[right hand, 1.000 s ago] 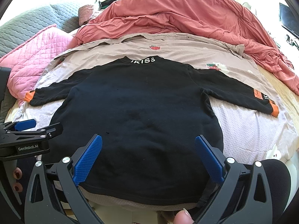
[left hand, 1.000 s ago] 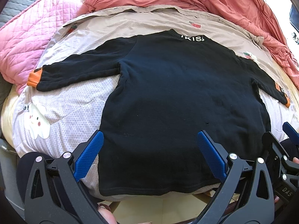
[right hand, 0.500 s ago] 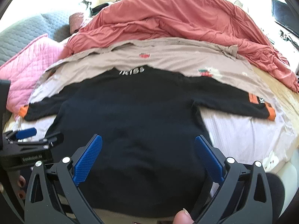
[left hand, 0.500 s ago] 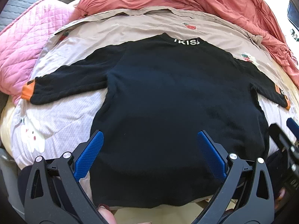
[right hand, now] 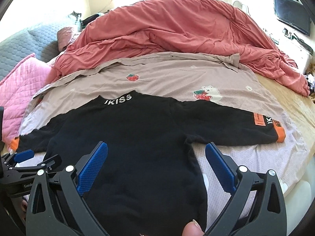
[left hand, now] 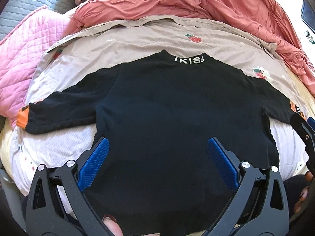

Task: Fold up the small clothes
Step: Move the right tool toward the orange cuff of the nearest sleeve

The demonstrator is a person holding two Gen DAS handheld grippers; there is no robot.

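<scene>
The black sweatshirt lies flat and face-down on the taupe strawberry-print sheet, collar lettering at the far edge, both orange-cuffed sleeves stretched out sideways. Compared with a second ago, both cameras sit closer over the sweatshirt's body, and its hem has slid out of sight below the near frame edge, so the grippers have advanced from the hem toward the middle. The left gripper hangs over the sweatshirt's left half with its blue pads spread wide and nothing between them; the right gripper does the same over the sweatshirt's right side seam. No fold has been started. The approach probably heads for the sleeves or shoulders. Beyond the sweatshirt's collar a salmon duvet is heaped; off its left sleeve lies a pink quilted blanket.
</scene>
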